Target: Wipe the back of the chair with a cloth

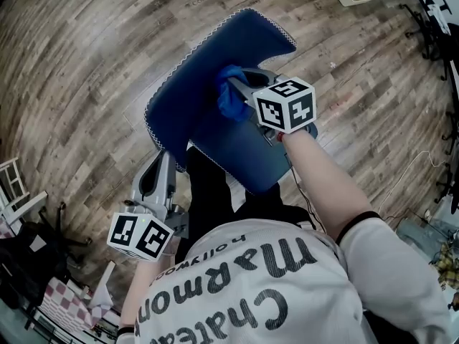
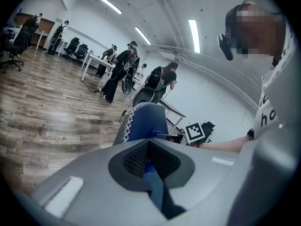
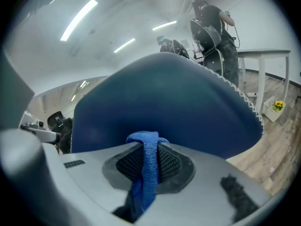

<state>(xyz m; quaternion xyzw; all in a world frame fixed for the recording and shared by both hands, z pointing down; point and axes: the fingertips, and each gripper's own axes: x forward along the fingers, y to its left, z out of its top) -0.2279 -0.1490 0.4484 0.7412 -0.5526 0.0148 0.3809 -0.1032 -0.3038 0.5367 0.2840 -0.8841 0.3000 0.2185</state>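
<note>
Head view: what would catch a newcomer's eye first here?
The big blue chair back fills the middle, over a wood floor. The right gripper holds a blue cloth, pinched in its jaws, against it. The left gripper clamps its lower left edge.

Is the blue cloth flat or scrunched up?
Scrunched up: the cloth is a bunched strip pinched in the right tongs against the chair back.

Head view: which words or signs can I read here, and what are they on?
"Chatea": shirt, upside down, end cut off.
"MaRmon": same shirt, end out of sight.
"hollywoo": same shirt, small, last letter unclear.
Marker cubes: black-and-white square patterns, no words.
Nothing else is readable.
</note>
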